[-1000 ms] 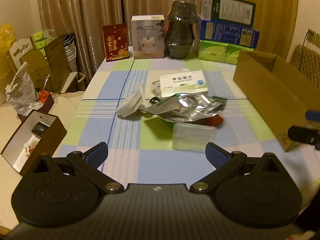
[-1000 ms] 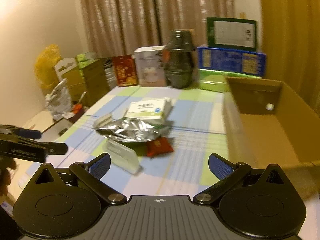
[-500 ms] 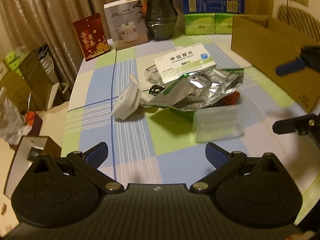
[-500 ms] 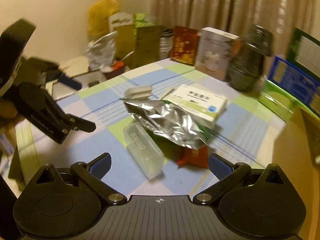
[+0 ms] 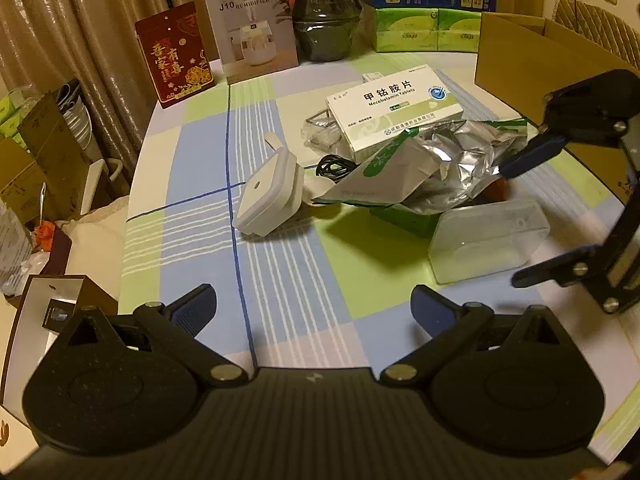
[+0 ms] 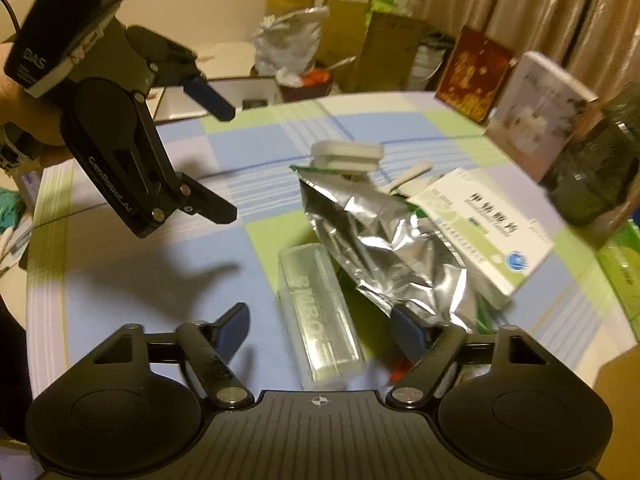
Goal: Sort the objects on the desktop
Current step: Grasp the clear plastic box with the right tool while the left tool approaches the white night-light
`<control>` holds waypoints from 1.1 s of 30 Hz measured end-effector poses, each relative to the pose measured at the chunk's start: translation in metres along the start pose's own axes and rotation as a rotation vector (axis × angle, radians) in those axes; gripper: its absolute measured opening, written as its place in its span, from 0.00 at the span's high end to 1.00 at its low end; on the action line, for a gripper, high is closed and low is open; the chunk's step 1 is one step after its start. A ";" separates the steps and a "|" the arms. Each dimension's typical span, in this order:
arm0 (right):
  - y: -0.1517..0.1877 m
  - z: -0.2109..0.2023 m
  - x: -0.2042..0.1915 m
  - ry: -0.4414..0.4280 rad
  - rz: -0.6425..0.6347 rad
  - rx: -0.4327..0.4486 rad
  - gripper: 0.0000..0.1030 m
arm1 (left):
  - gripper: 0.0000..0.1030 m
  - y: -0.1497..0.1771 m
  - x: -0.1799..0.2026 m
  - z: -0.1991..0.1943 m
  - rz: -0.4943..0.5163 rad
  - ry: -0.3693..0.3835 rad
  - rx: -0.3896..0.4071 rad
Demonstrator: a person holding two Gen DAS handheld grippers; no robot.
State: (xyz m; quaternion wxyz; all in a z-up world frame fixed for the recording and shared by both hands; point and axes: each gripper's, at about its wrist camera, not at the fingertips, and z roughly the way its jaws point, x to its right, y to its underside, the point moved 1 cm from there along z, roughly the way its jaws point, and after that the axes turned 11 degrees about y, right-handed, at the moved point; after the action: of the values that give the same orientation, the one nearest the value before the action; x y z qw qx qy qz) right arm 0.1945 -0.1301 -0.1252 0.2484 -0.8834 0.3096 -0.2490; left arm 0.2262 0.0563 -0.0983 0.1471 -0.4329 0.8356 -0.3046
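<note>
A pile lies mid-table: a clear plastic case (image 6: 312, 280), a crumpled silver foil pouch (image 6: 380, 232), a white-and-green medicine box (image 6: 484, 228), a white plug adapter (image 5: 272, 196) and a black cable (image 5: 332, 166). A red packet (image 5: 502, 188) peeks out from under the pouch. My right gripper (image 6: 320, 318) is open and low, one finger on each side of the clear case (image 5: 488, 240), apart from it. My left gripper (image 5: 314, 304) is open and holds nothing, short of the pile on its left side. In the right wrist view the left gripper (image 6: 220, 156) hovers at upper left.
An open cardboard box (image 5: 520, 60) stands at the table's right edge. Along the back stand a red card (image 5: 174, 56), a humidifier box (image 5: 252, 24), a dark jar (image 5: 326, 12) and green tissue packs (image 5: 424, 30). Cartons and bags crowd the floor left of the table (image 5: 192, 248).
My right gripper has swung left, away from the cardboard box, and dropped until the clear case lies between its fingers. My left gripper has moved in closer to the pile. Both stayed open.
</note>
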 end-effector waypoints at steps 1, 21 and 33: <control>-0.001 0.006 0.000 -0.017 -0.008 -0.015 0.36 | 0.01 0.000 -0.001 0.001 0.002 0.003 0.000; -0.013 -0.011 0.010 0.001 0.107 -0.032 0.73 | 0.01 -0.011 -0.007 0.002 0.004 0.016 0.002; -0.048 -0.039 0.056 0.132 0.334 0.026 0.73 | 0.03 -0.046 -0.056 0.001 -0.117 0.012 0.027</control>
State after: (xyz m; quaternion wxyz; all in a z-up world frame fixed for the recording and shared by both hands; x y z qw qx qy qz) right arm 0.2296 -0.1461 -0.0511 0.2770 -0.7981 0.4643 -0.2657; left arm 0.2879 0.0811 -0.0706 0.1301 -0.4771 0.8055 -0.3265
